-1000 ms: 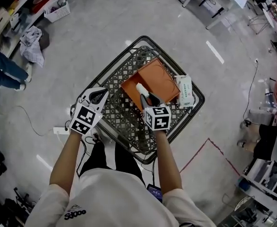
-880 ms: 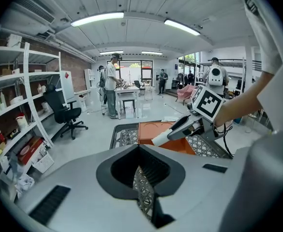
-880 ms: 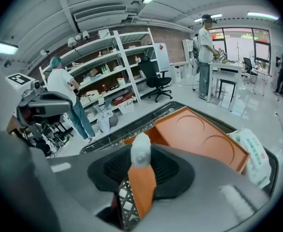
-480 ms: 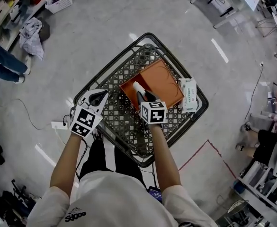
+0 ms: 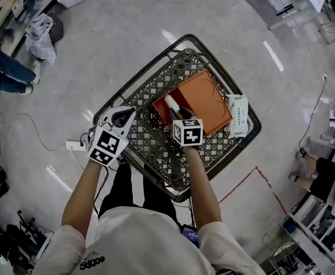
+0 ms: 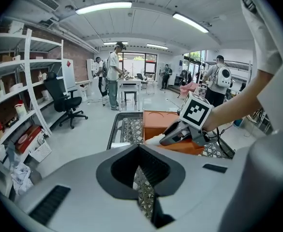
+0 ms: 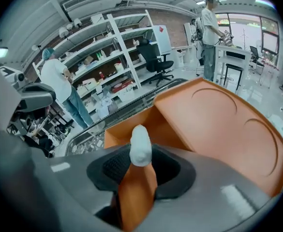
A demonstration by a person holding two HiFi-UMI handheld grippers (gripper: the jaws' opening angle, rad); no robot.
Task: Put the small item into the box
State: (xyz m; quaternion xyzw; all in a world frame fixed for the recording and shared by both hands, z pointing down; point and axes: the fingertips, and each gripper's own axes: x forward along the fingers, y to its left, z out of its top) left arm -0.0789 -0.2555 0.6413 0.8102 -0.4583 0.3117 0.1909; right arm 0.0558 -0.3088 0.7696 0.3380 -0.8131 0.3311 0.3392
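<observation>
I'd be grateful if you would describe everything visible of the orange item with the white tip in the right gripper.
The small item is slim: an orange, plastic-looking body and a rounded white cap at its far end. The jaws of the right gripper clamp the orange body, so the cap points forward and down at the open orange box. Nothing but the jaws appears to touch it; it hangs over the box's near corner.
</observation>
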